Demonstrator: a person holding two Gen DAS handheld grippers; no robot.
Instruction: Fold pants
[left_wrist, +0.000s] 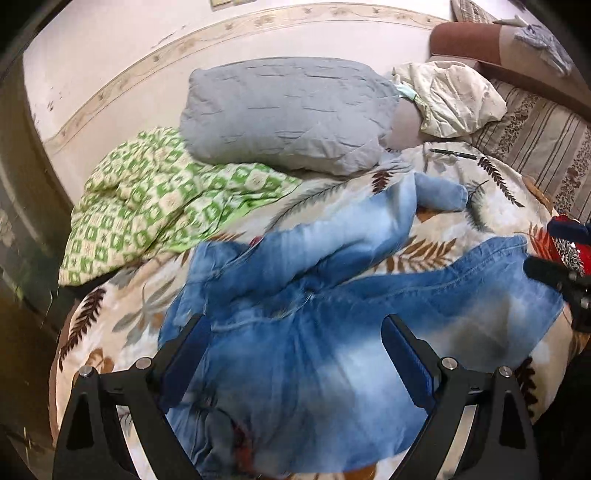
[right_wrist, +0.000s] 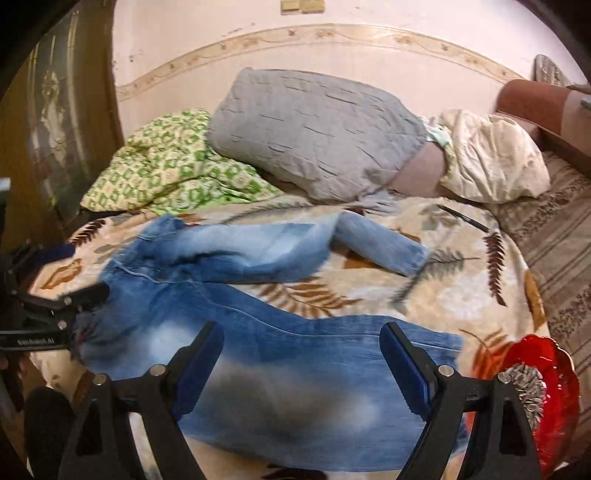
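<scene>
Lying spread below both wide grippers, jeans (left_wrist: 295, 350), left gripper (left_wrist: 295, 339), right gripper (right_wrist: 301, 350)

Blue jeans (left_wrist: 295, 332) on leaf-print bedspread (left_wrist: 461, 184) — left gripper (left_wrist: 295, 332) wide above

My left gripper (left_wrist: 295, 354) was matte black, with two angular fingers lined inside by dark blue ribbed pads (left_wrist: 408, 360). Round silver screw heads (left_wrist: 448, 362) capped its pivots, above triangular cut-outs in the frame. My right gripper (right_wrist: 301, 362) matched it: black fingers, blue pads, silver screws. Small white lettering, too blurred to read surely, ran along the left gripper's side.
</scene>
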